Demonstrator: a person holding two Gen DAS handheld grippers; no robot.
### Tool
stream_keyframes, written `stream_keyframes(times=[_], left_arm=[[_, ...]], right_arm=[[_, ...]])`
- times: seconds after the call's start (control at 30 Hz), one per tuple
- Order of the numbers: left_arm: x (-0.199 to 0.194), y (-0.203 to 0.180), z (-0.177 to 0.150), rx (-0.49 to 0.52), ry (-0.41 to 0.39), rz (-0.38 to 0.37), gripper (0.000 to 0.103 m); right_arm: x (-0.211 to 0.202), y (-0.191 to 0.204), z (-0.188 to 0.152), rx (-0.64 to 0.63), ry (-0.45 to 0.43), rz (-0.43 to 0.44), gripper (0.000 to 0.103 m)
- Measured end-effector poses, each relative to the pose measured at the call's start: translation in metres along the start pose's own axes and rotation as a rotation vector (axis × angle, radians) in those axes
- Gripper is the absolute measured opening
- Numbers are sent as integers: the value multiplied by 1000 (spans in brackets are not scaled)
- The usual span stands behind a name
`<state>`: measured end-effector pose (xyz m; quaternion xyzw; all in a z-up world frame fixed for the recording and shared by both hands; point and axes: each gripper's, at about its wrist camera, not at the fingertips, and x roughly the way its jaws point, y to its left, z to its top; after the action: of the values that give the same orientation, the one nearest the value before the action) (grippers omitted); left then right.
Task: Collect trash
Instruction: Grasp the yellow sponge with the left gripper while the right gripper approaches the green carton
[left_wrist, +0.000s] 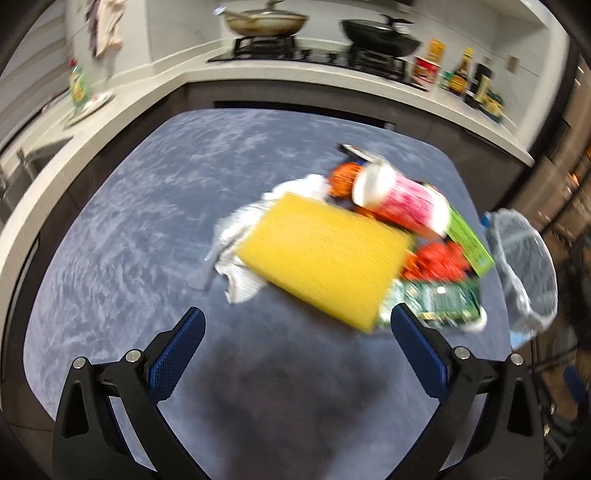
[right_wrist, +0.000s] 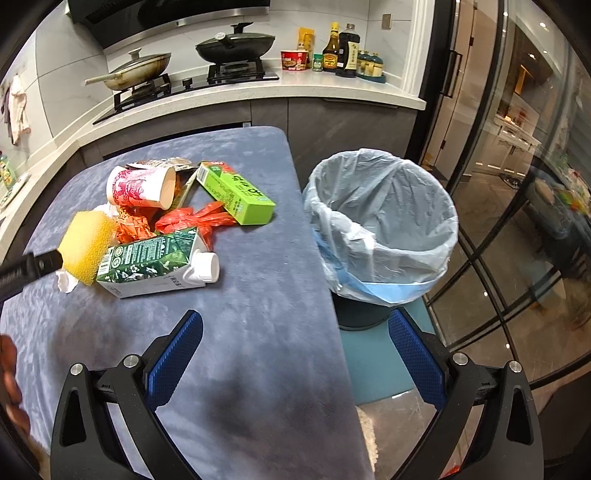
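Observation:
A pile of trash lies on the blue table (right_wrist: 258, 295): a yellow sponge (left_wrist: 321, 258) (right_wrist: 86, 245), a pink paper cup (left_wrist: 399, 199) (right_wrist: 140, 188), a green box (right_wrist: 236, 192) (left_wrist: 469, 240), a green-white carton (right_wrist: 155, 262) (left_wrist: 439, 299), red plastic wrap (right_wrist: 195, 221) (left_wrist: 436, 262) and white tissue (left_wrist: 240, 243). My left gripper (left_wrist: 295, 325) is open and empty, just short of the sponge; the view is blurred. Its finger (right_wrist: 29, 267) shows beside the sponge in the right wrist view. My right gripper (right_wrist: 295, 328) is open and empty over the table's right edge.
A bin with a pale blue liner (right_wrist: 384, 221) (left_wrist: 524, 266) stands off the table's right edge on a teal stool (right_wrist: 376, 362). Behind runs a white counter (right_wrist: 295, 92) with a stove, two pans (right_wrist: 236, 46) and sauce bottles (right_wrist: 343, 48). Glass doors stand at the right.

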<state>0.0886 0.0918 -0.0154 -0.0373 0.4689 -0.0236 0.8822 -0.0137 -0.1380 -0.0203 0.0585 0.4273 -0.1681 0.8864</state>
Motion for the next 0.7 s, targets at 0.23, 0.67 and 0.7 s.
stream_keyframes(times=[0.23,0.67,0.7], left_arm=[[28,3,16,-25,32,12,96],[40,12,31,-146,45,-132,92],[40,12,32,-149,42,-146,90]], right_arm=[[14,18,7,-26,17,5,96],[23,32,12,-51,33,2,96],[23,33,13,-52,33,1,96]])
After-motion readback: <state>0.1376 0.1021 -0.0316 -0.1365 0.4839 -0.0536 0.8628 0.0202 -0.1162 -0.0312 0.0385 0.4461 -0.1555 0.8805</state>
